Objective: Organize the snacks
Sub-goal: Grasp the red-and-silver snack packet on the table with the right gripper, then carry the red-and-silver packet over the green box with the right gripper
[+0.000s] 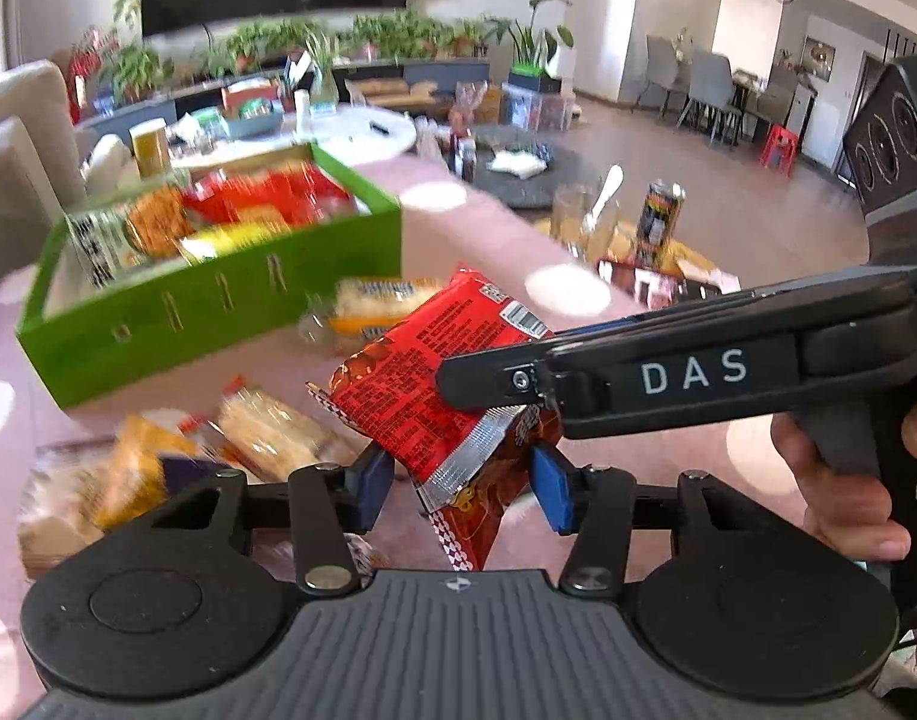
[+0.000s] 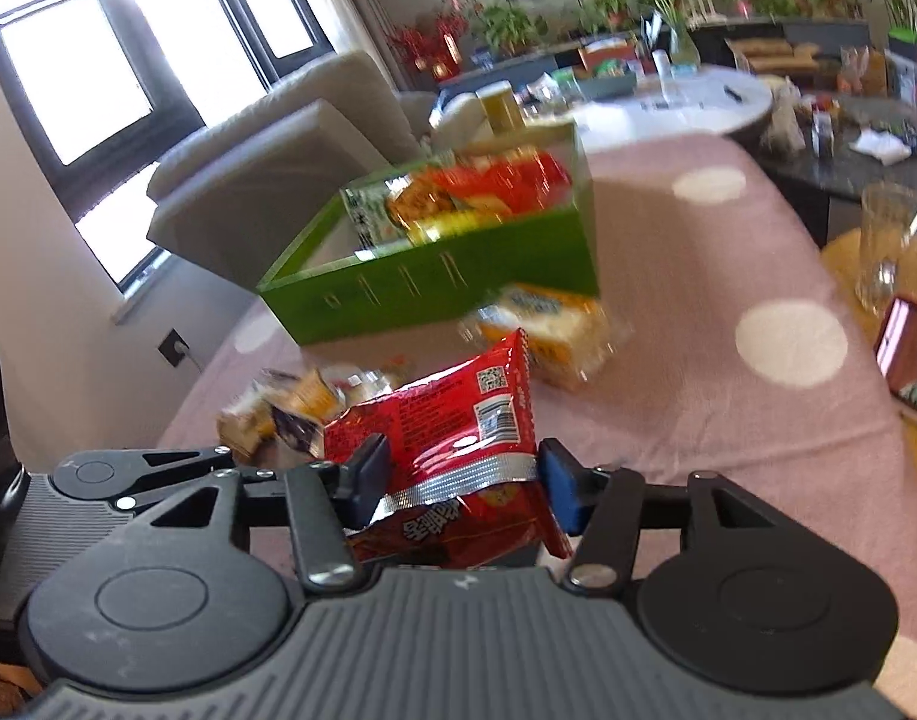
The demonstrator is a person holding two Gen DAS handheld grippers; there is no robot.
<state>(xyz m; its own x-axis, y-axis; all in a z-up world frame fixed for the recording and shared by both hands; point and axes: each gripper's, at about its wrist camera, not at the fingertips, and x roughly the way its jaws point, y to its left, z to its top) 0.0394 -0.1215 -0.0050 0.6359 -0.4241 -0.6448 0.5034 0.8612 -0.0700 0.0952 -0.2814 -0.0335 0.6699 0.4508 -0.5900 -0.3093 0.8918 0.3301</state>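
1. Now the right gripper (image 2: pixel 464 483) is pinching the red snack packet (image 2: pixel 452 414) above the pink tablecloth (image 2: pixel 698 252)
2. The left gripper (image 1: pixel 461 483) is closing around its lower edge; pad contact unclear
3. Carrying it level into the green box (image 2: pixel 434 294) would be wise

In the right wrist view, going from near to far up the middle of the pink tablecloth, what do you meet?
Right gripper shut on the red snack packet → yellow wrapped snack lying on the cloth → green box holding more snacks → white round table beyond the cloth.
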